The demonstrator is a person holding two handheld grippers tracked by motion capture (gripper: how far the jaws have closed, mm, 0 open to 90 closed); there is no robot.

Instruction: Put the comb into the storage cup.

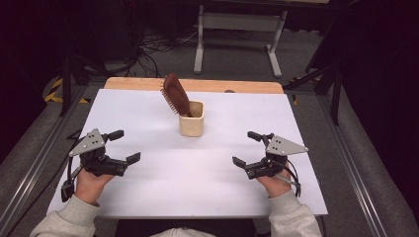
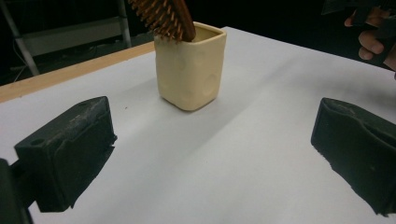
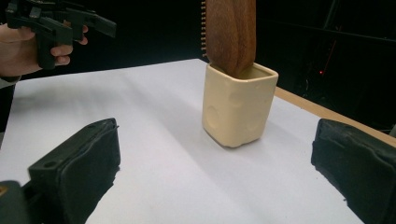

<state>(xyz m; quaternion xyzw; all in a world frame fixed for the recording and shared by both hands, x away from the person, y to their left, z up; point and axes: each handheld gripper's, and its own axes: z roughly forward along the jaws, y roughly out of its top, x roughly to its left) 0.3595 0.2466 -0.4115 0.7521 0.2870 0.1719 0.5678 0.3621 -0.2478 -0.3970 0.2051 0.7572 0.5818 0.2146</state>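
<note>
White table [image 1: 148, 197]: brush [image 1: 176, 95] stands in cup [image 1: 192, 123]; left gripper [image 1: 126, 146] and right gripper [image 1: 246, 148] near cup, jaws spread, empty. Pre-reach; next, likely grasp brush.

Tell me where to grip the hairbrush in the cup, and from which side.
Grip the hairbrush by its wooden head, probably from above. Its handle sits down inside the cup; the head leans out up-left, bristles facing left, so close the jaws across its narrow edges.

no text, label, brand, number or sign you could read anywhere, none on the cream cup [image 1: 191, 121] at your 12 o'clock, none on the wooden brush [image 1: 175, 95] standing in it
</note>
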